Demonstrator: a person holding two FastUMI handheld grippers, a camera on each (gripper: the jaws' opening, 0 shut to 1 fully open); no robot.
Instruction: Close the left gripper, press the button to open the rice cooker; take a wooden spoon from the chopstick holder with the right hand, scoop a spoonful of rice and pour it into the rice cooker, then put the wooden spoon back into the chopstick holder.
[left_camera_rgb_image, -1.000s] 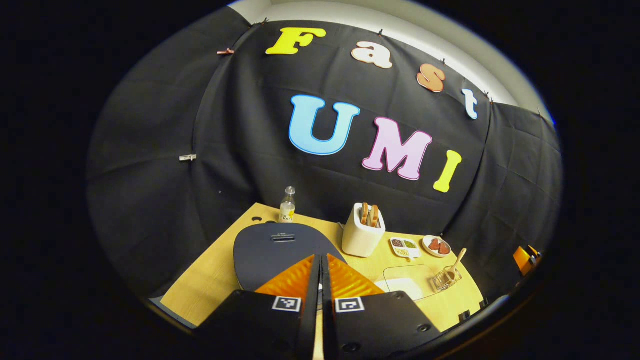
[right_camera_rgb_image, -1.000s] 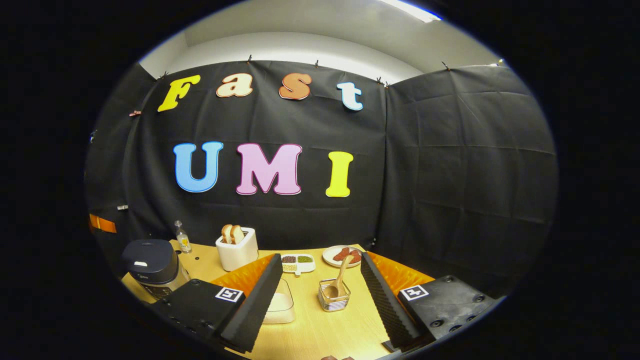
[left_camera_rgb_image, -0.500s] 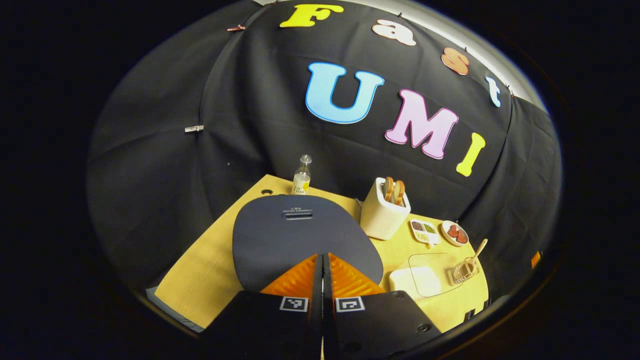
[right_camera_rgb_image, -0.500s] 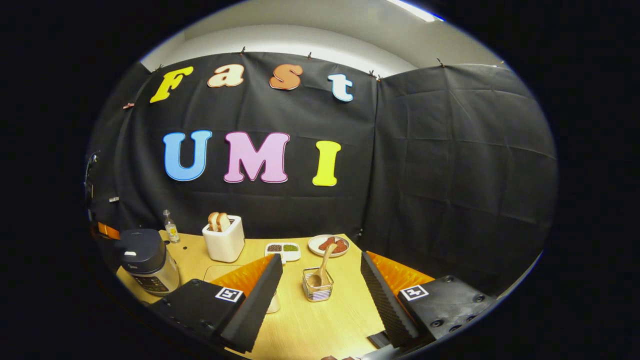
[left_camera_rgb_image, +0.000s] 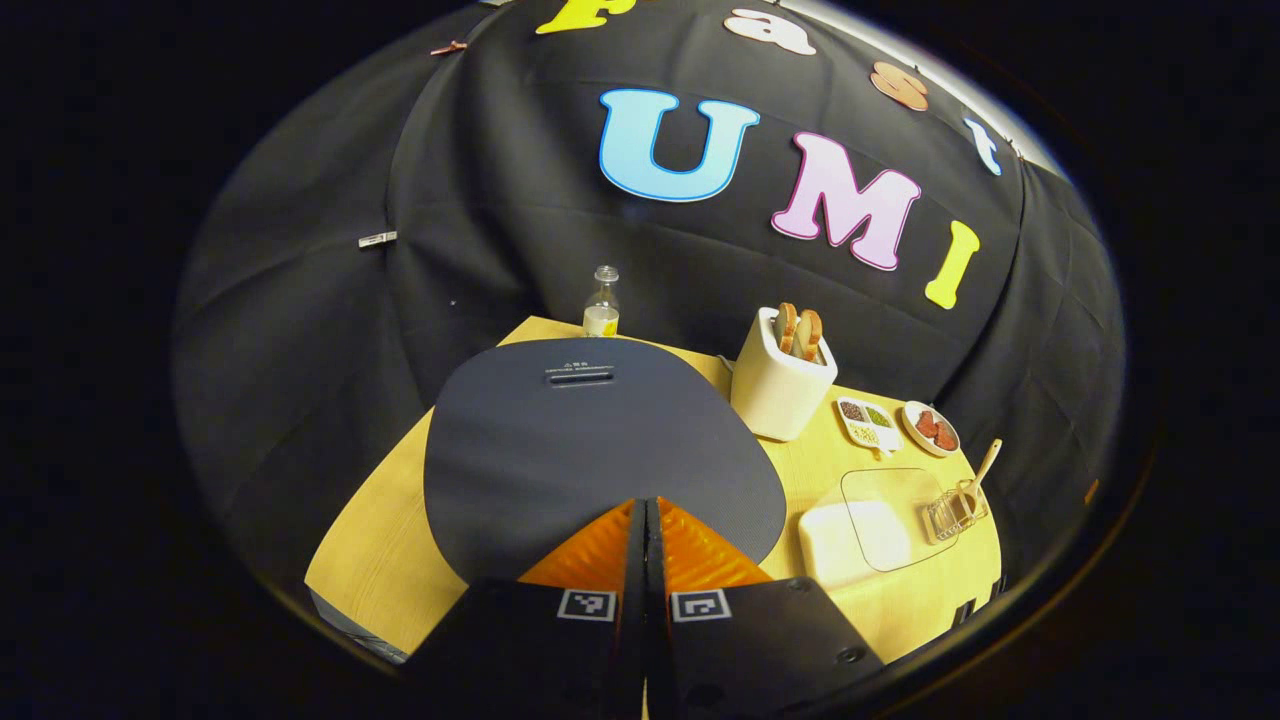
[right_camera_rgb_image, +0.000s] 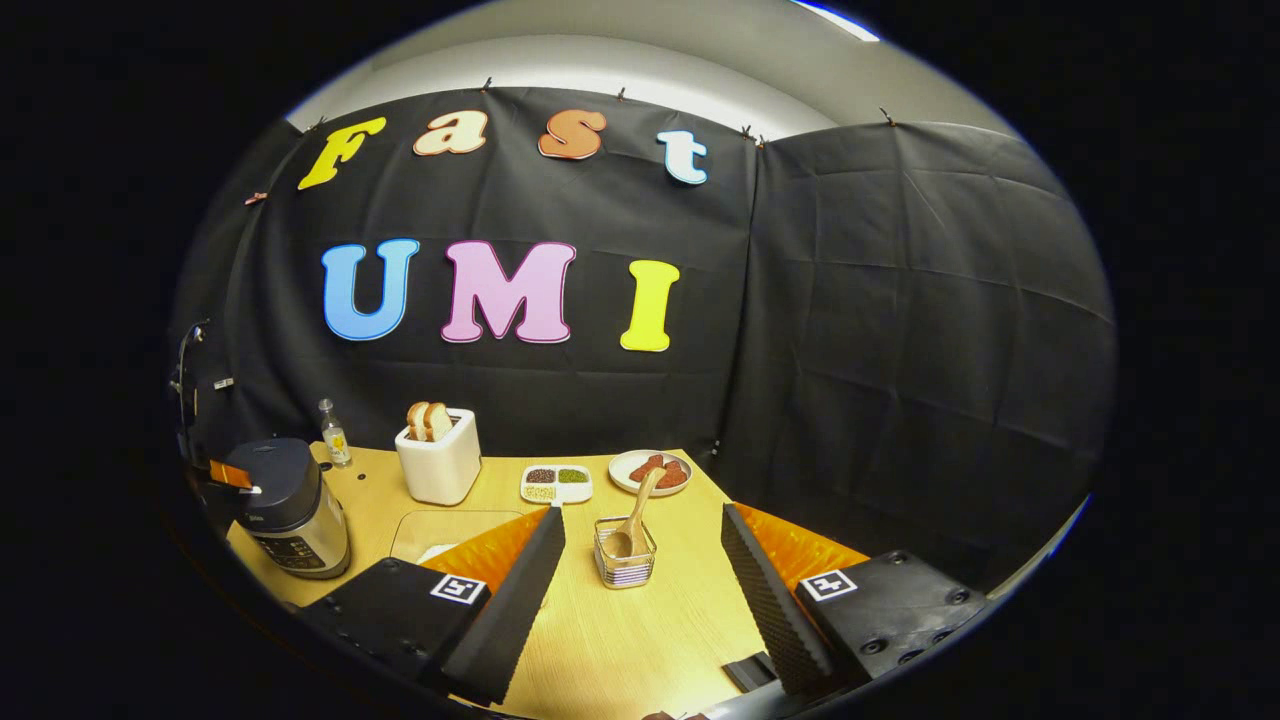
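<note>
A black cloth wall backs a light wooden bench (right_camera_rgb_image: 640, 640) carrying the work items. The dark-lidded rice cooker with a metallic body (right_camera_rgb_image: 285, 505) stands at the bench's left end; its lid is down, so the opening step is judged as in hand.

In the left gripper view, the left gripper (left_camera_rgb_image: 643, 510) is clenched, jaws pressed together with nothing between them, tips over the near edge of the cooker's dark lid. The release button cannot be made out there. In the right gripper view, a small pale patch at the lid's front may be it.

To do the step well, keep the jaws clenched, bring the tips squarely onto the button, press straight down, and stay clear of the lid's swing.

The right gripper (right_camera_rgb_image: 640, 560) is released, jaws wide apart, holding nothing. The light wooden spoon (right_camera_rgb_image: 637, 520) stands tilted in the clear square chopstick holder (right_camera_rgb_image: 624, 566), framed between the jaws but well beyond their tips.
</note>
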